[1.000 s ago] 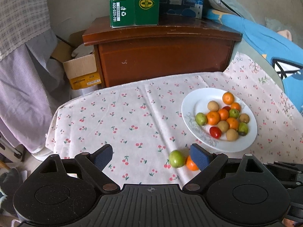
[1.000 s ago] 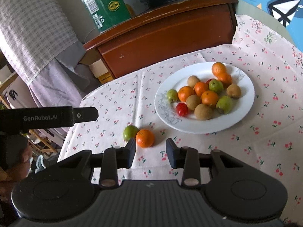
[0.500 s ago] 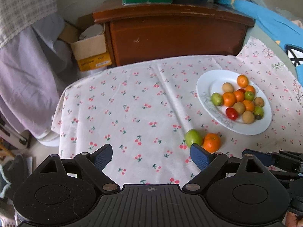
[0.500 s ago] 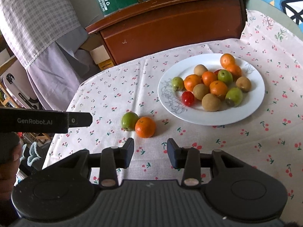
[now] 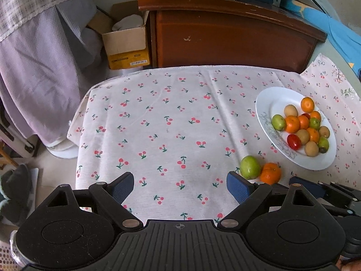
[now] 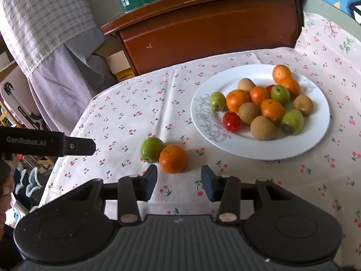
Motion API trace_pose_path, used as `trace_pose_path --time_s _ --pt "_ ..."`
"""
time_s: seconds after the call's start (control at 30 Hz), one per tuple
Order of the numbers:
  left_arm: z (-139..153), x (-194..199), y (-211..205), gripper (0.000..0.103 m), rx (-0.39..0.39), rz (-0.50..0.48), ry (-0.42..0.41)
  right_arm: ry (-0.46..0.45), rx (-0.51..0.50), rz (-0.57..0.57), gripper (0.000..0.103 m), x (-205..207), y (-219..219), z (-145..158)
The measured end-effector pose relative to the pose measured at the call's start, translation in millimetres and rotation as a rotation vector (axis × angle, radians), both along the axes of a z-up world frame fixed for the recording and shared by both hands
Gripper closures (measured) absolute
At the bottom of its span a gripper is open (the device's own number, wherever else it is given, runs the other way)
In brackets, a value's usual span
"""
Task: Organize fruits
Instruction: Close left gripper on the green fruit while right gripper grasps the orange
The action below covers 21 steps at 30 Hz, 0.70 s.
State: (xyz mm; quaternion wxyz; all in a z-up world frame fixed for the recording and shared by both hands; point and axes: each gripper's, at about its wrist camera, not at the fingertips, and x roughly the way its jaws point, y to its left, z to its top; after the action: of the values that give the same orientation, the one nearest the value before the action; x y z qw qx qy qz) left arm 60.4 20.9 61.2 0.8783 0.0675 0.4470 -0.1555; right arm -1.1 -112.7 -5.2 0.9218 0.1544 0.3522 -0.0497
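A white plate (image 6: 315,140) (image 5: 273,103) on the cherry-print cloth holds several oranges, kiwis, green fruits and a red tomato (image 6: 231,121). Beside the plate, on the cloth, a loose green fruit (image 6: 152,149) (image 5: 250,167) touches a loose orange (image 6: 172,158) (image 5: 270,173). My right gripper (image 6: 179,180) hovers just short of that orange; its jaws are opening and nothing is between them. My left gripper (image 5: 180,185) stands open wide over bare cloth, its right finger (image 5: 237,187) just short of the green fruit.
A brown wooden cabinet (image 5: 230,38) with green and blue boxes on top stands behind the table. An open cardboard box (image 5: 126,43) and hanging purple cloth (image 5: 38,67) are at the left. A person's hand (image 6: 5,187) shows at the left edge of the right wrist view.
Both grippers have sunk and moved closer to the table. The loose pair of fruits sits nearer the right gripper's fingers, and those fingers stand wider apart than before.
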Motion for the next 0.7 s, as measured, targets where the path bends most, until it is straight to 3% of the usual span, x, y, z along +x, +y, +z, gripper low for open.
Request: trace_pose_path --time_s 0.33,0.47,0.7 --pt "-6 -1 -8 0.012 -0.01 -0.031 0.005 -0.01 -0.047 0.026 0.06 17 6 -6" --pt "-9 -1 -11 0.012 -0.019 -0.044 0.003 -0.012 -0.067 0.033 0.072 18 7 -8" --pt "-11 -3 -21 0.013 -0.052 -0.091 -0.02 0.042 -0.084 0.027 0.072 8 9 -1"
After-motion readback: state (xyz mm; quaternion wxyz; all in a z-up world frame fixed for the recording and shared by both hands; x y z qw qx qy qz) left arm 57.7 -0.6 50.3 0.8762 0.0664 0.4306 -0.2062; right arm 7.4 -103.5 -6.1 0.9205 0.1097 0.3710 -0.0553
